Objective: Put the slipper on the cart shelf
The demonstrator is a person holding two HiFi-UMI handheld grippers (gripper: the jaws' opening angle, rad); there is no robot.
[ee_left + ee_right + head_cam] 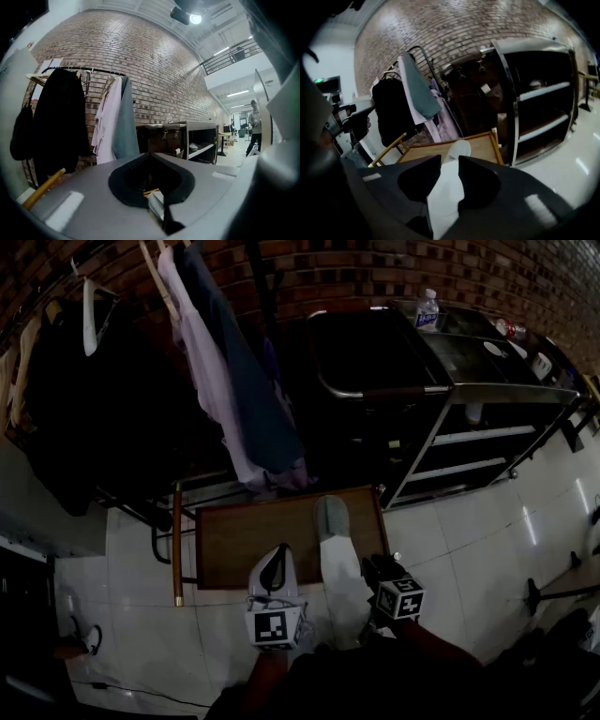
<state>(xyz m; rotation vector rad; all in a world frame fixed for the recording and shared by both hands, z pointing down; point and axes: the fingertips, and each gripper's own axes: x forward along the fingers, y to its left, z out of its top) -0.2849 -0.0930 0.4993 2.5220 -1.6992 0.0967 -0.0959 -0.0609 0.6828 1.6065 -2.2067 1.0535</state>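
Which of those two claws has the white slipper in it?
The right claw, on the head view's right: the white slipper sticks out between its jaws. The left claw has no slipper between its jaws.

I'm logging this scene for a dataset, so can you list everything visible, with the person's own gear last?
cart: one, dark with metal frame and shelves, at right against the brick wall
water bottle: one, clear with blue label, on the cart's top
wooden platform: one, brown, low, left of the cart
slipper: one, white, held above the wooden platform
coat: one, black, hanging at left
shirt: one, pale pink, hanging right of the coat
garment: one, grey-blue, hanging beside the shirt
person: one, colours too small to tell, far off in the left gripper view
left gripper: one, grey, jaws together, empty
right gripper: one, dark, jaws closed on the slipper
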